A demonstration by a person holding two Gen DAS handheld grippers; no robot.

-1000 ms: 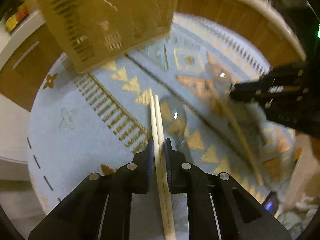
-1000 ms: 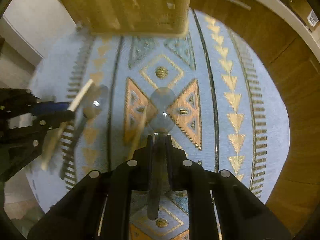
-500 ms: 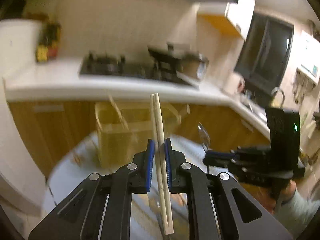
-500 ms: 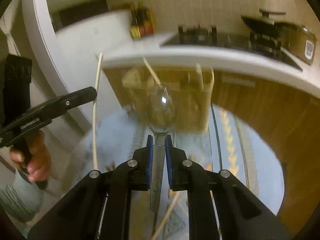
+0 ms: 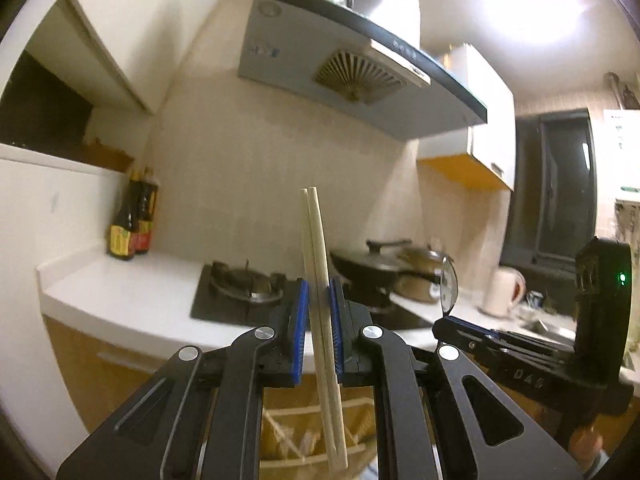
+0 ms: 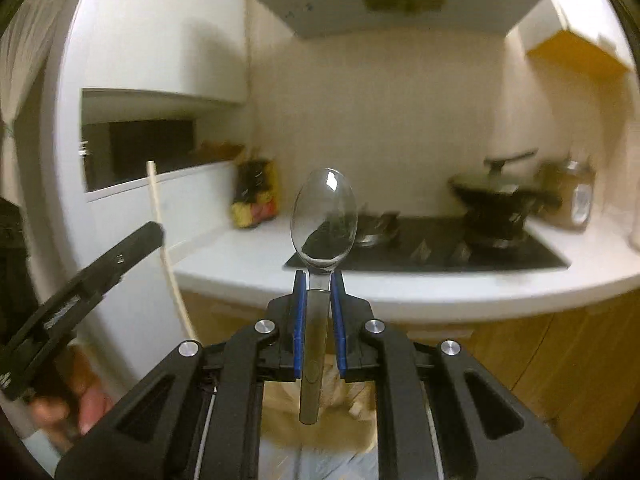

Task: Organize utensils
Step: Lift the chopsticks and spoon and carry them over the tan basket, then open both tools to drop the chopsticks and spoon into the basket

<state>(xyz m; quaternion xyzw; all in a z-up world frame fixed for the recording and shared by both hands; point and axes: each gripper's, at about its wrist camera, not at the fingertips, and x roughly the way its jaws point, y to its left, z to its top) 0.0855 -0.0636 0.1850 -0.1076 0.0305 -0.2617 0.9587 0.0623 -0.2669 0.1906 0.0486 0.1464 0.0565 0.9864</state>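
My left gripper is shut on a pair of pale wooden chopsticks, held upright with the tips pointing up. My right gripper is shut on a metal spoon, bowl upward, handle hanging below the jaws. In the left wrist view the right gripper shows at the right with the spoon edge-on. In the right wrist view the left gripper and the chopsticks show at the left. A tan slotted utensil basket lies low, seen between the fingers, also in the right wrist view.
A white counter carries a gas hob, a lidded black pan, sauce bottles and a kettle. A range hood hangs above. Wooden cabinet fronts run below the counter.
Both grippers have tilted up from the patterned rug to face the counter and wall, each still holding its utensil. The basket has dropped to the bottom of both views.
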